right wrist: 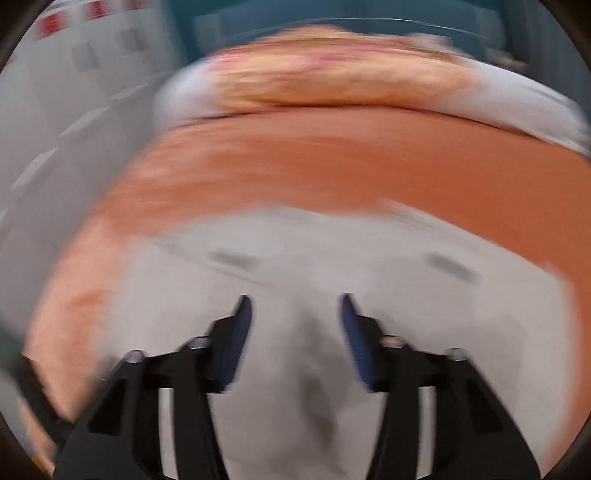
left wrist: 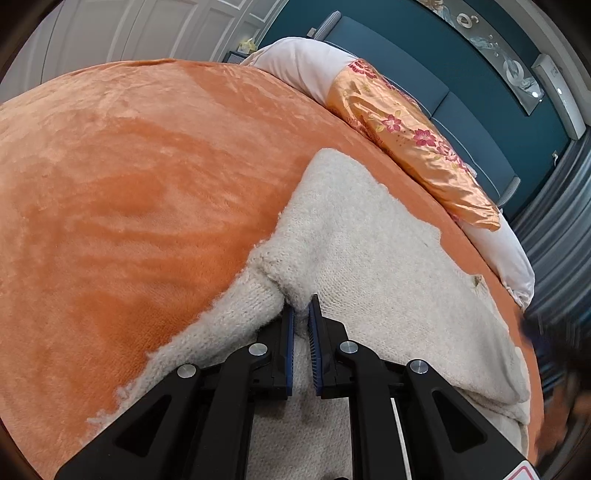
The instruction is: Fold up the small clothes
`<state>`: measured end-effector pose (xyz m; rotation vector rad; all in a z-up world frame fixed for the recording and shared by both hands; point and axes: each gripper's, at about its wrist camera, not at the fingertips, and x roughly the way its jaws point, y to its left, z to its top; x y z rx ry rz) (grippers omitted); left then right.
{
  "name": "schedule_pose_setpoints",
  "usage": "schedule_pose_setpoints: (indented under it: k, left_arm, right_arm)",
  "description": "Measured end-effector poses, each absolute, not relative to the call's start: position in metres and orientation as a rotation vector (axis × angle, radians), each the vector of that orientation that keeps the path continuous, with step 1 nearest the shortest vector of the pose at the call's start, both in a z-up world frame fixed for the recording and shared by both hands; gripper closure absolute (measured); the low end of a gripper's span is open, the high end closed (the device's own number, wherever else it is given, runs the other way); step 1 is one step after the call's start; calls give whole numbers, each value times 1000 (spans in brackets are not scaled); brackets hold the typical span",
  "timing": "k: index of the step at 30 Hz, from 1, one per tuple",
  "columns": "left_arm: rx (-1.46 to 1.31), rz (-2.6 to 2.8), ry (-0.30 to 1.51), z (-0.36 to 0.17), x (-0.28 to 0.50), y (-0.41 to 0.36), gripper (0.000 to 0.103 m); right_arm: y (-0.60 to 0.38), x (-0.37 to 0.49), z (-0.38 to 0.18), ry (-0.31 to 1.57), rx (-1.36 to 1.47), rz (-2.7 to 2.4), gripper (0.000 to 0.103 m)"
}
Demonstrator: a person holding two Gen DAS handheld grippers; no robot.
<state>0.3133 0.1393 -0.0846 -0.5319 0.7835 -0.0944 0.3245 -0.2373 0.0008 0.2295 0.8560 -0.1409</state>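
A cream knitted sweater (left wrist: 369,251) lies on the orange bed cover (left wrist: 129,192). My left gripper (left wrist: 302,312) is shut on a pinched fold of the sweater near its sleeve, which runs down to the left. In the right wrist view, which is motion-blurred, the sweater (right wrist: 332,258) spreads below my right gripper (right wrist: 295,306). Its jaws stand wide apart and hold nothing, a little above the knit.
A floral orange pillow (left wrist: 406,136) and white pillows (left wrist: 306,66) lie along the head of the bed, against a teal headboard (left wrist: 461,74). White cupboard doors (left wrist: 140,26) stand at the back left. The bed cover (right wrist: 332,166) stretches beyond the sweater.
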Motion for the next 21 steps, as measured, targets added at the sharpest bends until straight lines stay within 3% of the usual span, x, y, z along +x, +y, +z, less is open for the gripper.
schedule_pose_setpoints:
  k: [5, 6, 8, 9, 13, 18, 21]
  left_arm:
    - [-487, -62, 817, -80, 317, 133, 92]
    - [-476, -56, 827, -79, 318, 132, 92]
    - [-447, -38, 864, -74, 322, 129, 92]
    - [-428, -35, 892, -68, 325, 128, 92]
    - [-392, -22, 924, -54, 325, 132, 94]
    - [-276, 24, 976, -61, 327, 121, 92]
    - [-281, 16, 1011, -46, 324, 122, 90]
  right_arm:
    - [-314, 277, -34, 918, 485, -209, 48]
    - [-311, 278, -38, 932, 457, -196, 58]
    - [-295, 280, -32, 938, 391, -138, 92]
    - [-293, 280, -22, 920, 399, -127, 96]
    - [-308, 259, 21, 754, 468, -126, 97]
    - [-324, 266, -55, 947, 489, -194, 97]
    - [-327, 243, -26, 899, 554, -192, 93]
